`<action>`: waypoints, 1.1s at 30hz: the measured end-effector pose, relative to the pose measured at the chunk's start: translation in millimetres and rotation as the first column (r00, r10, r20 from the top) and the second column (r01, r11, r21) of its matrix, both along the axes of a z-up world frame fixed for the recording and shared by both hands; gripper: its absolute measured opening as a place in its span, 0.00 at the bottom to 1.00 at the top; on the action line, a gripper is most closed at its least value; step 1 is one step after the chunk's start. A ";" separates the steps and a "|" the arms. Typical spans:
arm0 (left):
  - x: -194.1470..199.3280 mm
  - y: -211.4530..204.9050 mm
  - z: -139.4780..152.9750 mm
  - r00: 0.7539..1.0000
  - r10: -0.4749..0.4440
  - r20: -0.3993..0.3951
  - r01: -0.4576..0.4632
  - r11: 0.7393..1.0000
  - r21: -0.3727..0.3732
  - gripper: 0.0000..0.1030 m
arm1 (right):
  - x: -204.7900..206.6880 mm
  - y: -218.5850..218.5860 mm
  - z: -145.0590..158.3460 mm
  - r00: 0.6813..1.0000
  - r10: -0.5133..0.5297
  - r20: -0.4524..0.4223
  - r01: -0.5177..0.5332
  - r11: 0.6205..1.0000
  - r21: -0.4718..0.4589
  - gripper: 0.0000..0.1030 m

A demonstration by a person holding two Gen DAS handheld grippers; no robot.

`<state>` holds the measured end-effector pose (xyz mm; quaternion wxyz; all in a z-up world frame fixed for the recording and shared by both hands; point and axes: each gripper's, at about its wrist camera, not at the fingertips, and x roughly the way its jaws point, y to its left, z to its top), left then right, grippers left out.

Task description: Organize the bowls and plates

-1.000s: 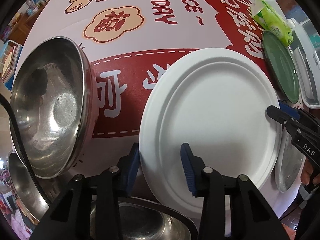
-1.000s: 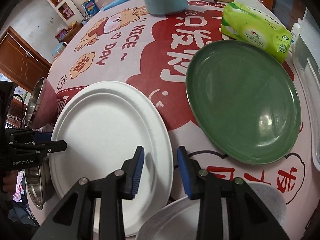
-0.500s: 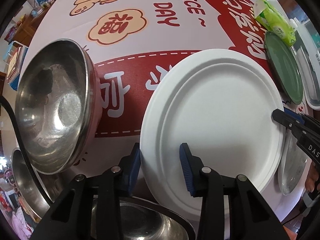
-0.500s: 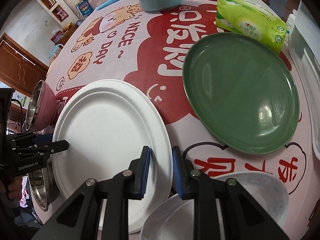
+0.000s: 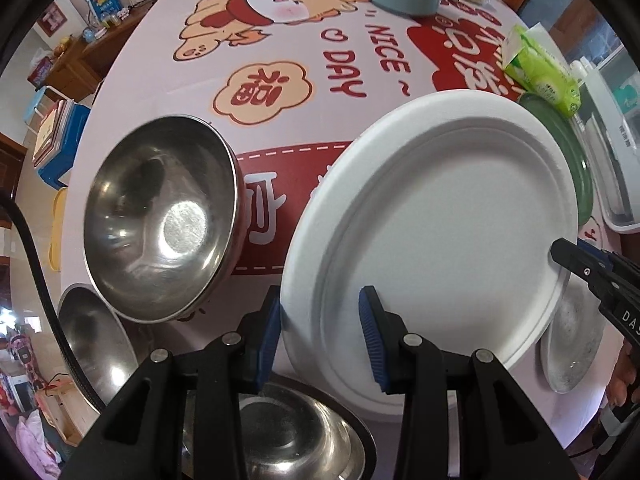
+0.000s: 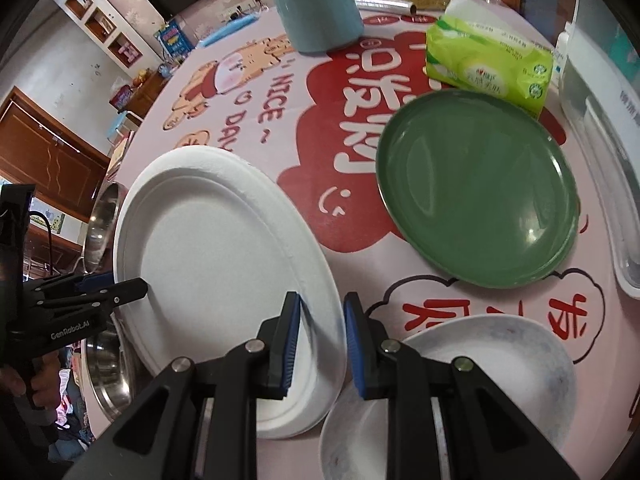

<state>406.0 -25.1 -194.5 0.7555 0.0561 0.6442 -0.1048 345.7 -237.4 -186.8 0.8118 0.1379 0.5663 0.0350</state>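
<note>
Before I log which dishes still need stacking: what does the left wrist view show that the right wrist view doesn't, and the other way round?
Only the left wrist view shows the inside of the large steel bowl and another steel bowl under the left gripper. Only the right wrist view shows the white speckled bowl clearly and the whole green plate. Both show the white plate, each gripper straddling its rim, and the tissue pack.

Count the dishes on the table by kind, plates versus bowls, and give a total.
Plates: 3 (white plate, green plate, speckled plate)
Bowls: 3, all steel (big bowl, left bowl, near bowl)
Total: 6
</note>
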 end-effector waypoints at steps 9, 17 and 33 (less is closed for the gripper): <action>-23.1 -2.7 29.7 0.998 -0.026 0.065 0.028 0.999 -0.023 0.36 | -22.8 -11.0 29.7 0.998 -0.043 0.053 0.043 0.999 -0.005 0.22; -47.2 -12.0 60.7 0.991 -0.053 0.127 0.059 0.997 -0.041 0.36 | -52.5 -18.6 56.4 0.992 -0.085 0.098 0.086 0.996 -0.007 0.22; -123.1 -4.7 109.3 0.980 -0.066 0.188 0.075 0.996 -0.044 0.36 | -130.0 -10.3 95.9 0.981 -0.143 0.133 0.138 0.989 0.044 0.24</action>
